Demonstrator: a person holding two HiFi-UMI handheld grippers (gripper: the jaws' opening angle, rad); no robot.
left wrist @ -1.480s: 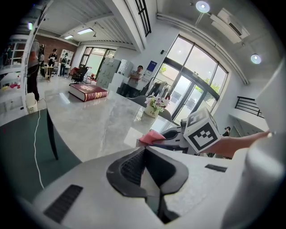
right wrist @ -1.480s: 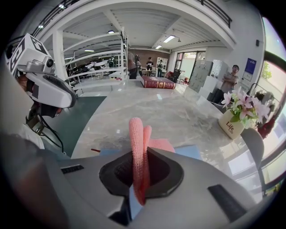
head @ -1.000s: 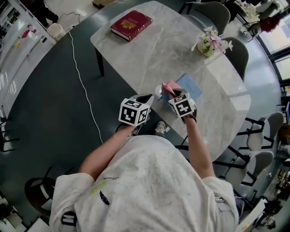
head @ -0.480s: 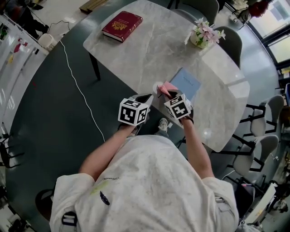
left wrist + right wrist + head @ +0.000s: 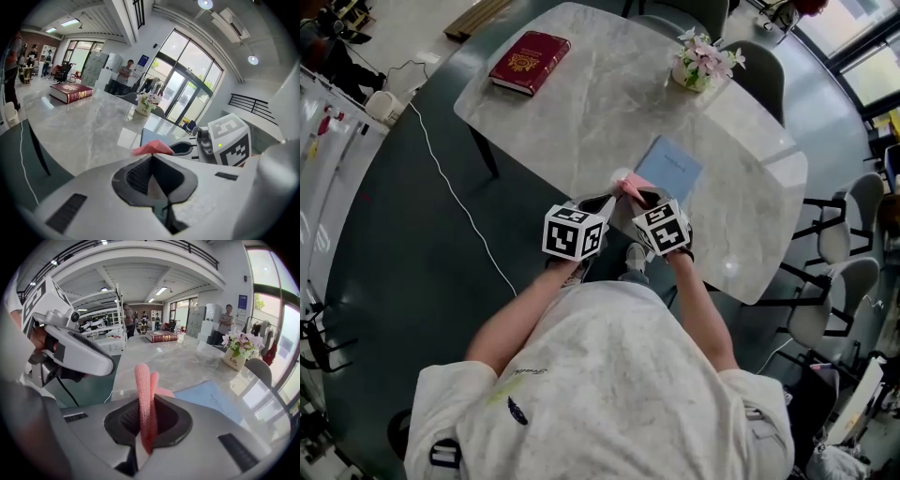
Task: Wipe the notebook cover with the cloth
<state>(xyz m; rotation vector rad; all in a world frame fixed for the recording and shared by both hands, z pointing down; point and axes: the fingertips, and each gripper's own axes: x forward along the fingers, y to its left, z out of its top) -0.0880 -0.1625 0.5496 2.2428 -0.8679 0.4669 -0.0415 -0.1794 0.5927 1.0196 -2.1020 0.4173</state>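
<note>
1. Gripping the cloth (image 5: 142,380), the right hand-held gripper (image 5: 150,403) pinches it upright.
2. Left hand-held gripper (image 5: 151,159) just beside it, jaws together, empty.
3. Notebook (image 5: 669,167) lies on the worktop (image 5: 609,94) just ahead of both.

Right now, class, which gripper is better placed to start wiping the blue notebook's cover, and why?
Right. The right gripper is shut on the pink cloth, with the notebook just ahead. The left gripper is shut and empty, beside it.

A pale mottled short-sleeved T-shirt (image 5: 600,375) bears a small dark logo (image 5: 517,410).
</note>
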